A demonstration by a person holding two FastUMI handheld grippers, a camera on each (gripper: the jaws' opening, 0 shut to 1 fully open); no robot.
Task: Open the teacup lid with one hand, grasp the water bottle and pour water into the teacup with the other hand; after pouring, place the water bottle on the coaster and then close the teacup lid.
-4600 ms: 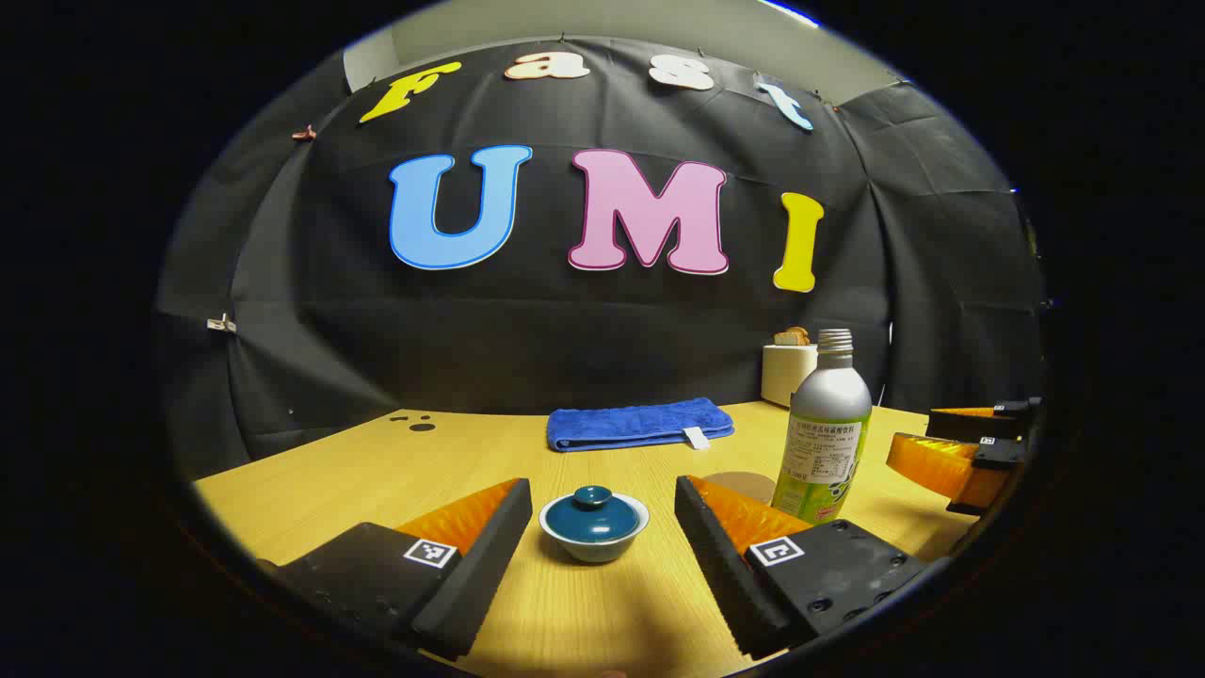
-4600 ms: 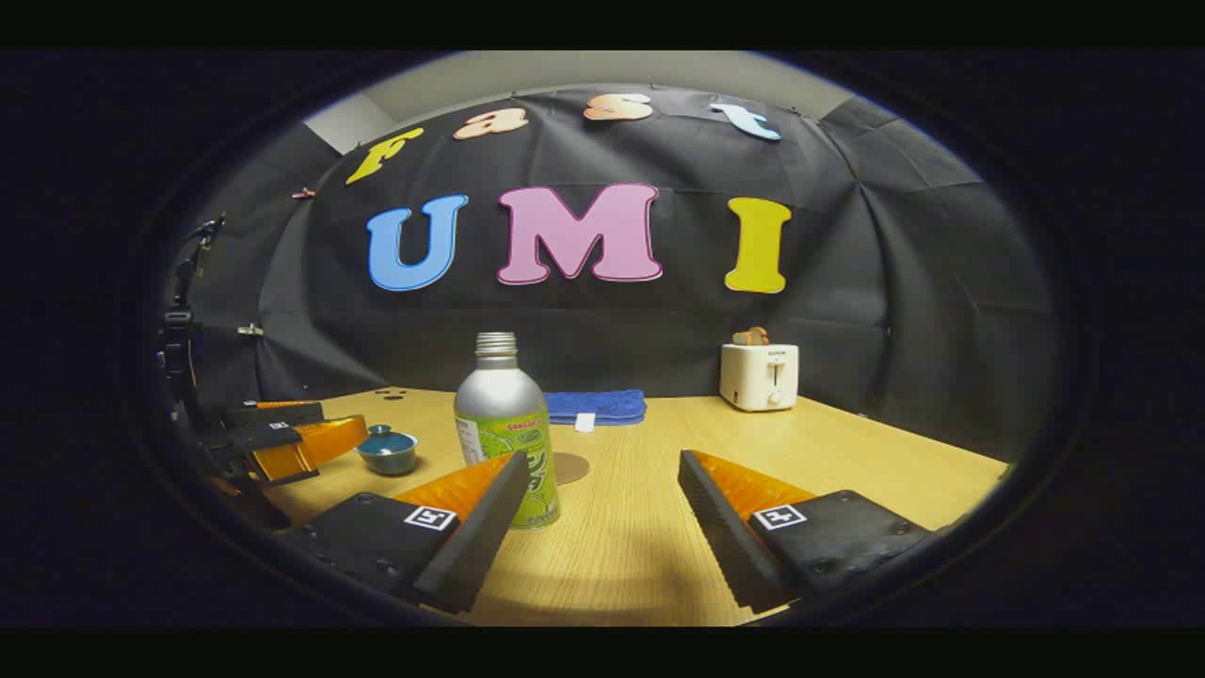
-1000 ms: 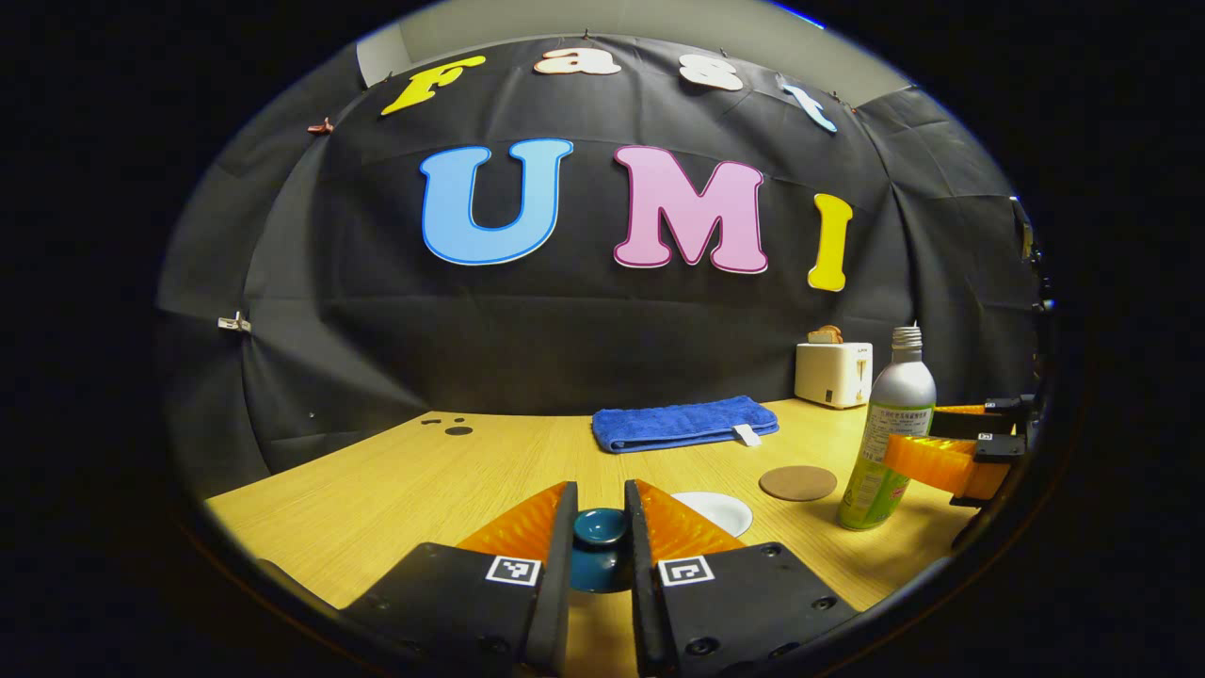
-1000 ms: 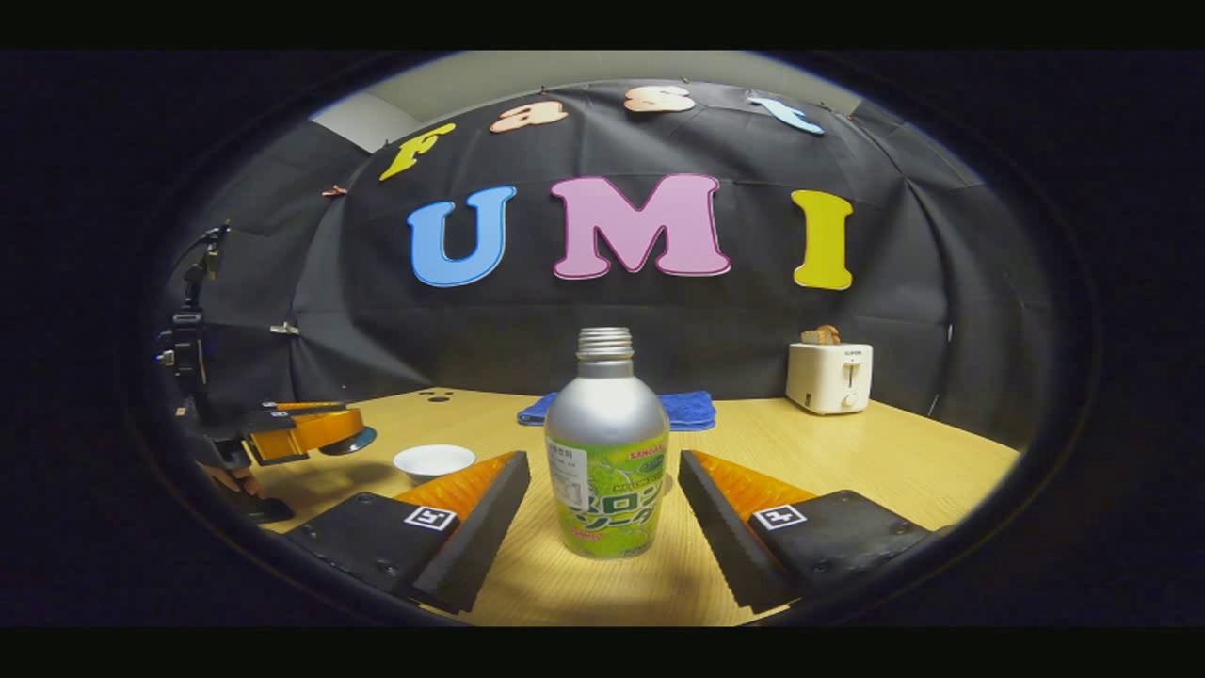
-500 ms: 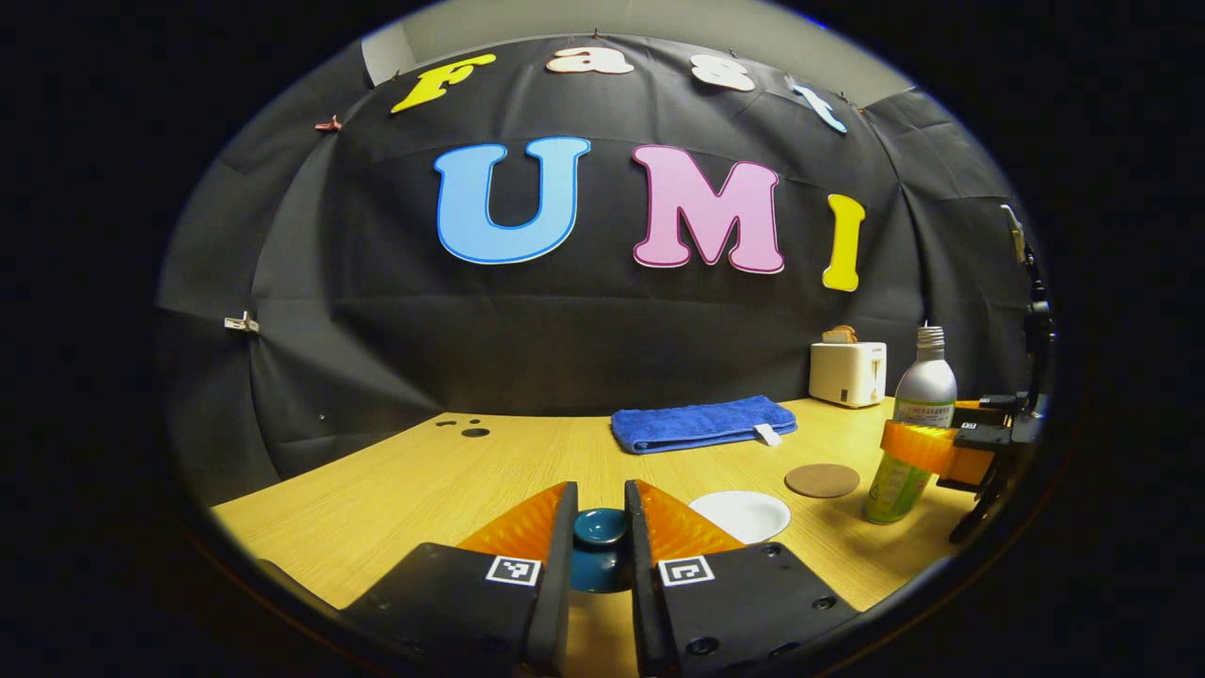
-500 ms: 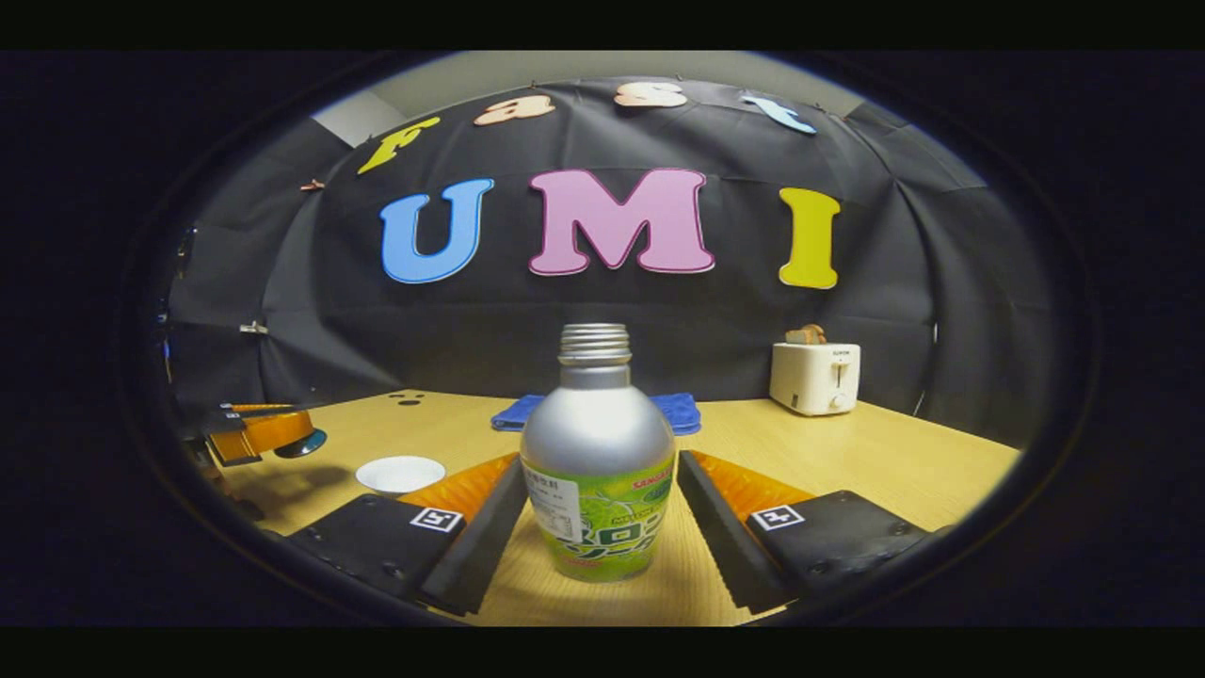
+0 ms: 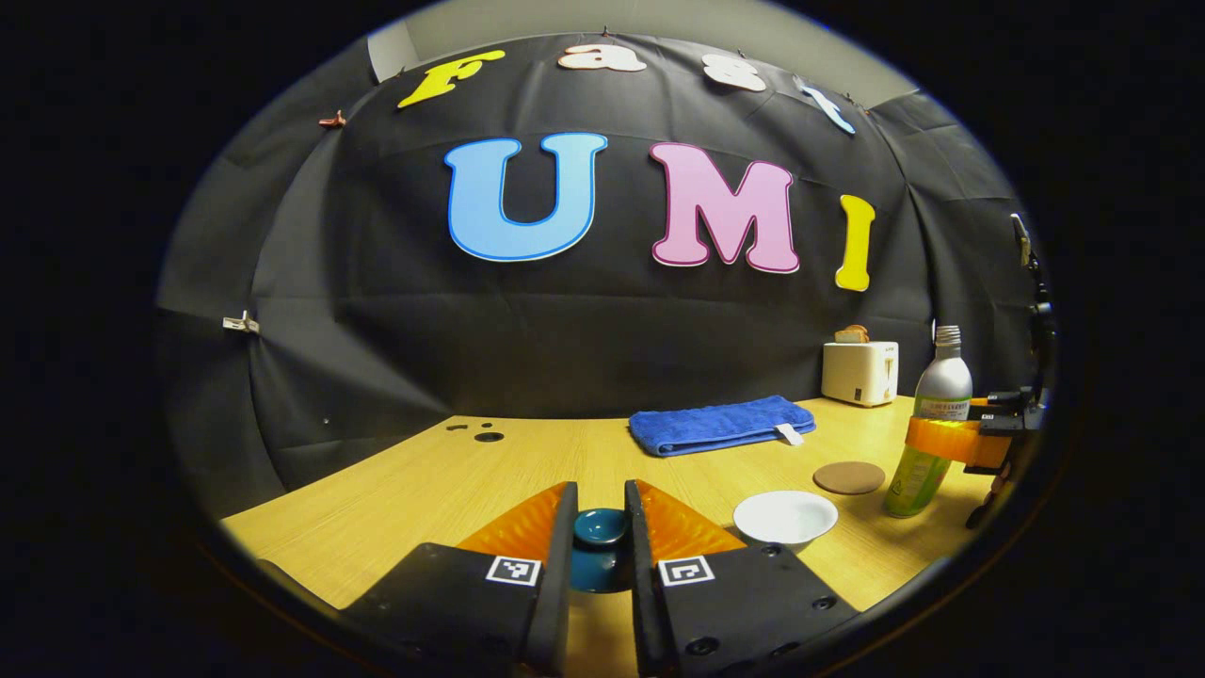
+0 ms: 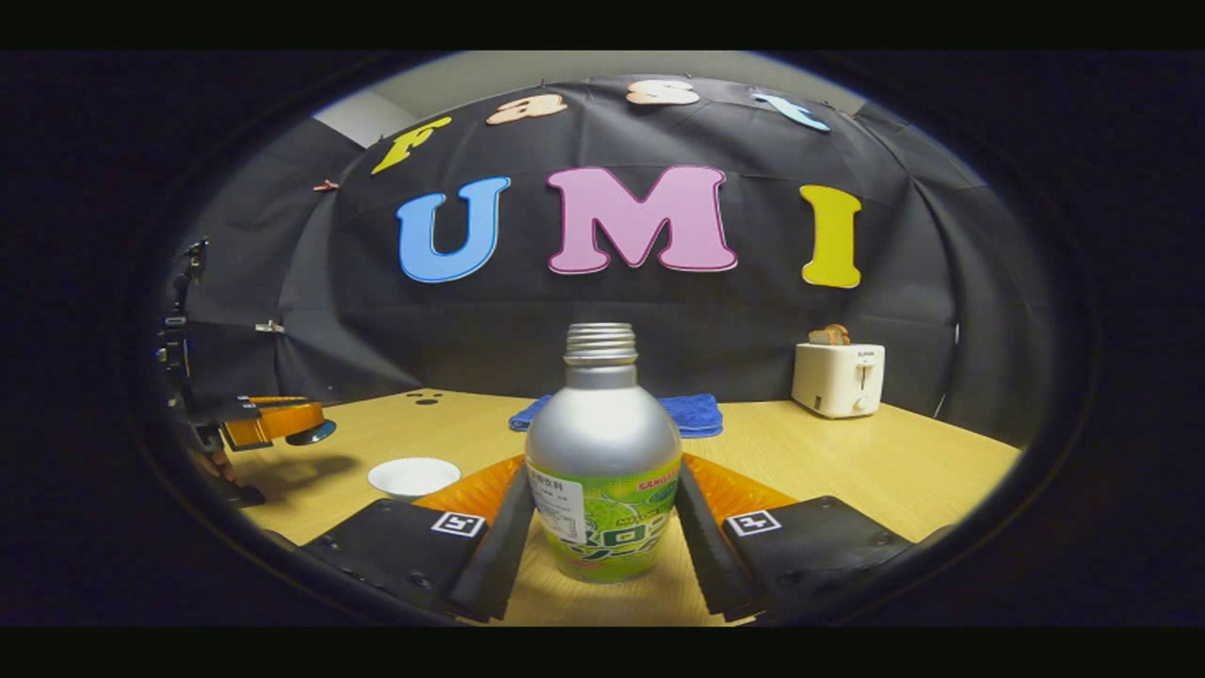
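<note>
Your left hand-held gripper (image 7: 600, 527) pinched the teacup lid (image 7: 601, 525); your right hand-held gripper (image 8: 602, 513) clamped the water bottle (image 8: 603, 471) on the counter (image 8: 847, 461).

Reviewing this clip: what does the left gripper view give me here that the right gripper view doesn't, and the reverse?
Left gripper view adds: the coaster, lying bare between the teacup and the water bottle, and a close look at the left tongs pinching the lid by its knob. Right gripper view adds: the right tongs pressed on both sides of the bottle, seen up close. Shared: uncovered teacup, bottle, blue towel, toaster.
</note>
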